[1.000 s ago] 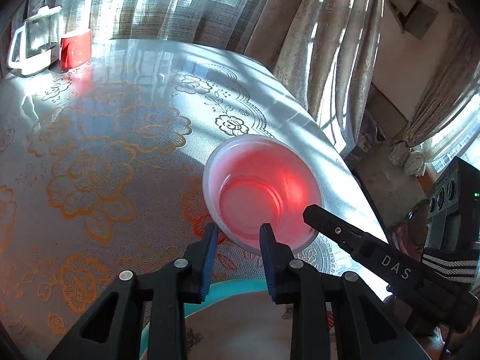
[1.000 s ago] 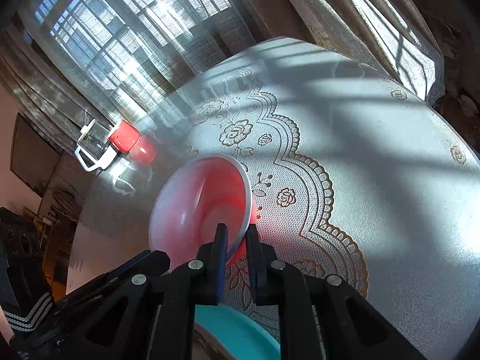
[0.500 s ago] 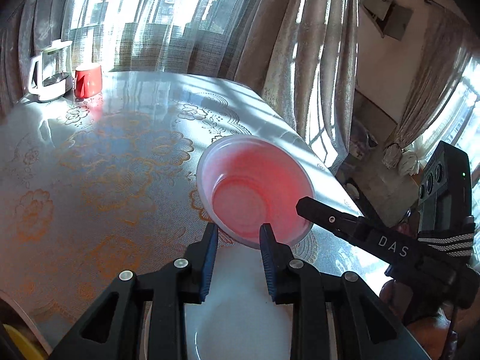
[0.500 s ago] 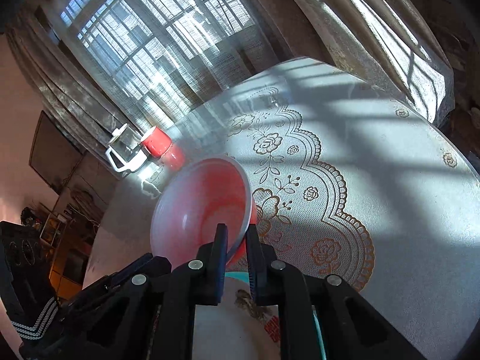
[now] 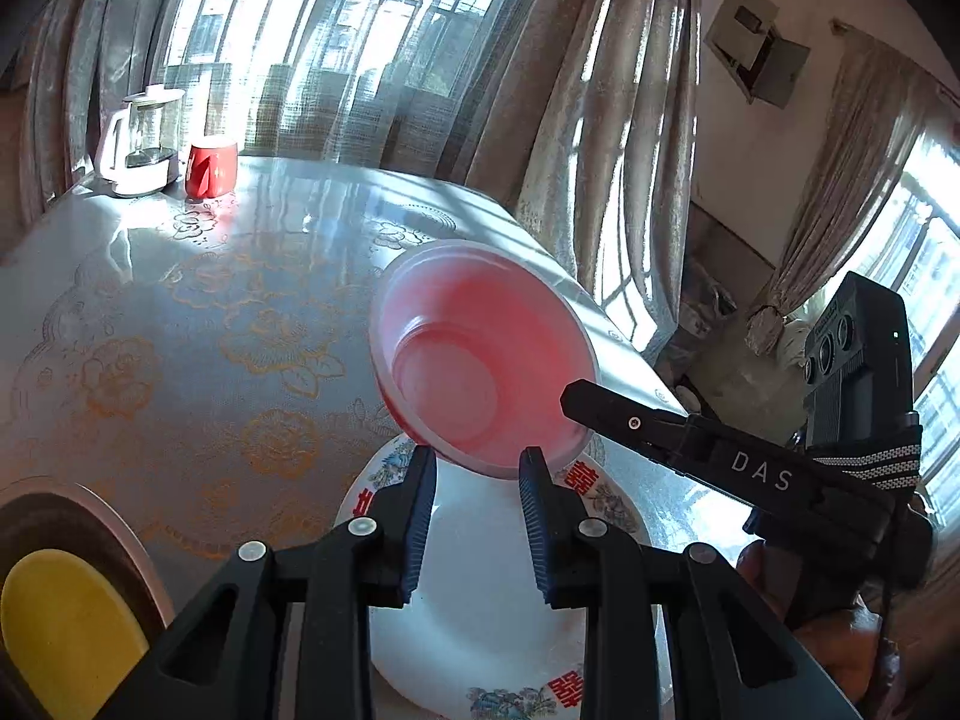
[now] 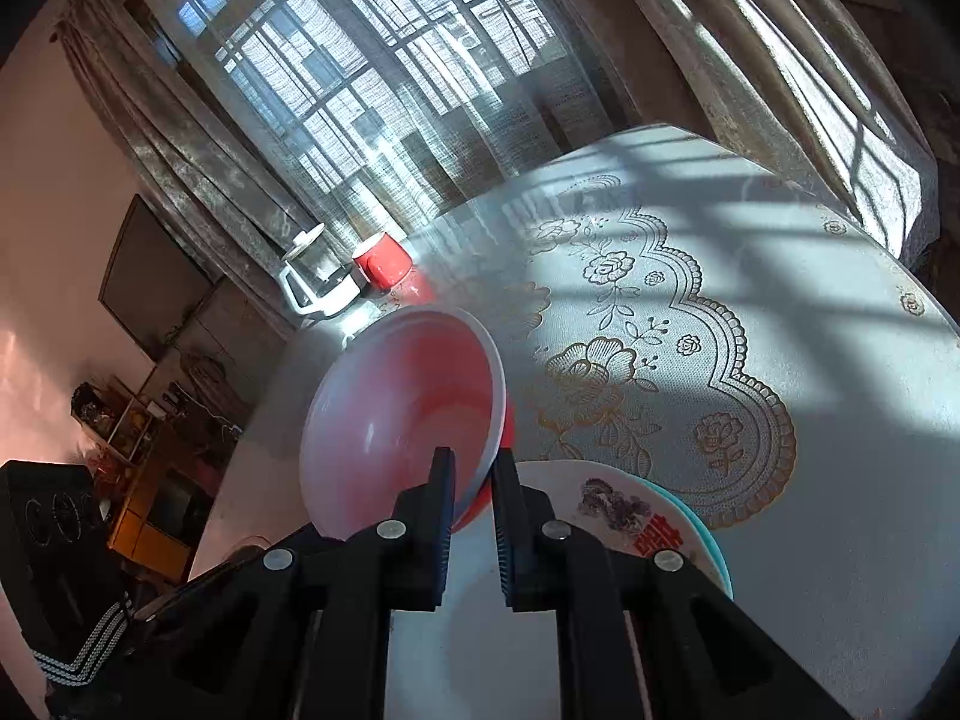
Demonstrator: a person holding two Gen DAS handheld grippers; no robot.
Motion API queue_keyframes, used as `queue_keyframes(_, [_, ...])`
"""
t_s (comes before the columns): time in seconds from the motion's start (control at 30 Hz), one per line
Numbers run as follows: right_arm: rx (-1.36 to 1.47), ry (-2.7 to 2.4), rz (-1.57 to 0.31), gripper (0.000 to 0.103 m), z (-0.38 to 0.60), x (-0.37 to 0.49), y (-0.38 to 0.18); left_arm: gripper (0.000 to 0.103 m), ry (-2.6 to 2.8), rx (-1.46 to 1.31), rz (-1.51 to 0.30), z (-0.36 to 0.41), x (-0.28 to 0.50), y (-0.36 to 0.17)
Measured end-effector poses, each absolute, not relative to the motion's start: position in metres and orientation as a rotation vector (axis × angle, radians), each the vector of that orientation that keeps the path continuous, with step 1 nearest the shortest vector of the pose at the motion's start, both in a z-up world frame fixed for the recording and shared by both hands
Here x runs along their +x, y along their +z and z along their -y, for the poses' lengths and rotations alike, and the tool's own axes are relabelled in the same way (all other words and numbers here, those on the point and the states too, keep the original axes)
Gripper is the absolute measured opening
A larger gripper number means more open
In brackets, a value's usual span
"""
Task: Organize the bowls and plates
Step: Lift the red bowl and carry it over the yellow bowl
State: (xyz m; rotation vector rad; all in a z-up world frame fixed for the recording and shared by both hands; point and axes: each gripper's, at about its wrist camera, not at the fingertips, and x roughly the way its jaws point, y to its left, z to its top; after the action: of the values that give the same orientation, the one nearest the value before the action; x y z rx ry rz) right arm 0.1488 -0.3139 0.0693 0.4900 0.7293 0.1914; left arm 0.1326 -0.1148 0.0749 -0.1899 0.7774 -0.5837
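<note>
Right now I have the pink bowl [image 5: 480, 372] lifted clear of the table [image 5: 180, 312], tilted, just above a white plate [image 5: 480, 588] with red characters and flowers on its rim. My right tongs [image 6: 474, 468] are pinched tight on the bowl's rim, one finger inside and one outside. My left tongs [image 5: 474, 468] stand only slightly apart, their tips at the bowl's near underside; I cannot tell whether they actually press on it. From the right wrist I see a teal plate [image 6: 708, 540] peeking out from under the white one. The table wears a glossy, lace-patterned cloth with gold flowers, striped by sunlight and shadow from the barred window [image 6: 372, 78]. At its far edge a white kettle [image 5: 141, 144] stands just beside a red mug [image 5: 210, 168]. Long pale curtains [image 5: 624, 120] hang behind the table. At the lower left of the left view sits a dark dish with a yellow centre [image 5: 66, 624].
</note>
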Motion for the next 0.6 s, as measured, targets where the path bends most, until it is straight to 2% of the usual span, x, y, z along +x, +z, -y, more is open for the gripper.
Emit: queue_keyframes(0.6, [0.431,0.317,-0.773,0.012,0.25,0.128,0.07,0.028,-0.525,-0.276,-0.766,0.042,0.09,0.069])
